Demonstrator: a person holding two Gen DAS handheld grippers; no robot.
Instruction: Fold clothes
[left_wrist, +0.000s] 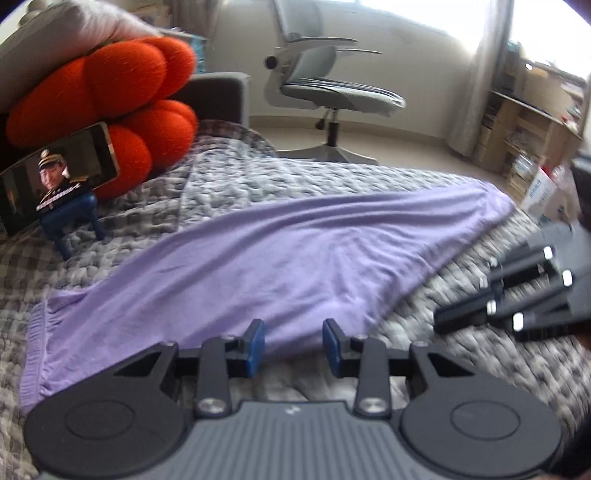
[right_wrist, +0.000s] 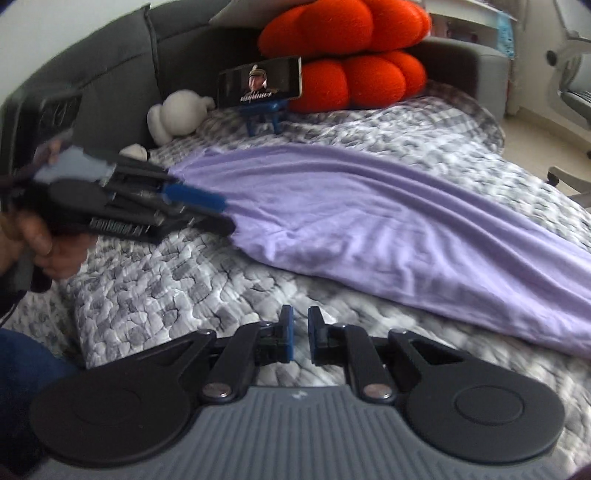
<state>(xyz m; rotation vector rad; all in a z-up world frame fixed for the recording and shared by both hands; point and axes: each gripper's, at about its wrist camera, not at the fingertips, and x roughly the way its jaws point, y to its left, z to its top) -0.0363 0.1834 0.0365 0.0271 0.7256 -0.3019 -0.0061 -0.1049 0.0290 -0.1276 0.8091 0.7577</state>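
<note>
Purple garment (left_wrist: 258, 251) lay spread across the grey quilt (right_wrist: 184, 280) on the bed. Left gripper (left_wrist: 293, 345) was at its near edge, jaws apart w/ nothing pinched. Right gripper (right_wrist: 301, 334) hovered over bare quilt, jaws barely apart, nothing btwn them. Phone (right_wrist: 258, 83) on its blue stand (right_wrist: 264, 114) showed a caption, too blurry to read.

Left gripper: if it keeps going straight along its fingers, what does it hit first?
Most likely the purple garment. The left gripper points down at its near edge with open jaws and nothing between them. Depth is unclear; it may already be over the fabric, which lies on the quilt.
</note>
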